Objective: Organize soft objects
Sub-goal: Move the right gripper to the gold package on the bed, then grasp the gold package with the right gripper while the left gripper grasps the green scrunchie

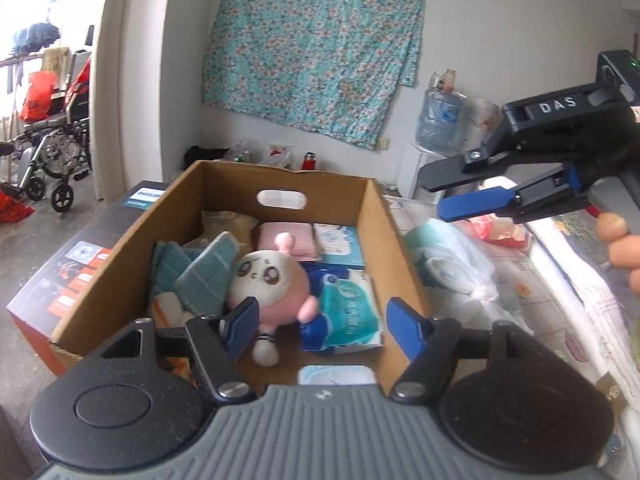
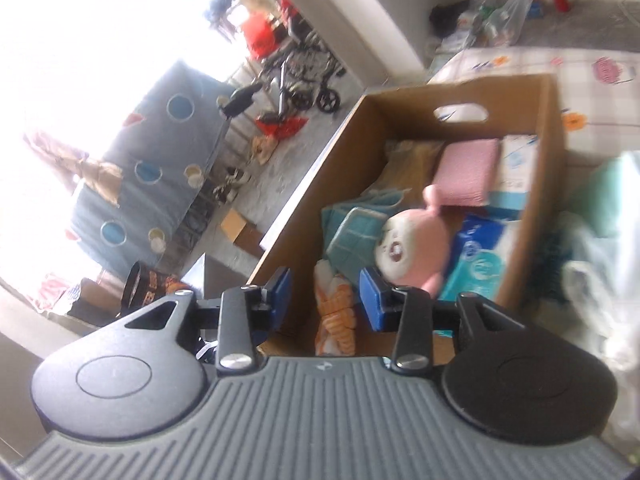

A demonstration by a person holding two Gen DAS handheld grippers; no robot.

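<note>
While the pink plush toy (image 1: 272,280) and tissue packs (image 1: 344,312) lie inside the cardboard box (image 1: 400,248), both the left gripper (image 1: 324,324) and right gripper (image 2: 324,292) gape empty; bagged softs (image 1: 452,264) wait outside.

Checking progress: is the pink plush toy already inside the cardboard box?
Yes, the pink plush toy lies inside the cardboard box, among cloths and packets.
</note>
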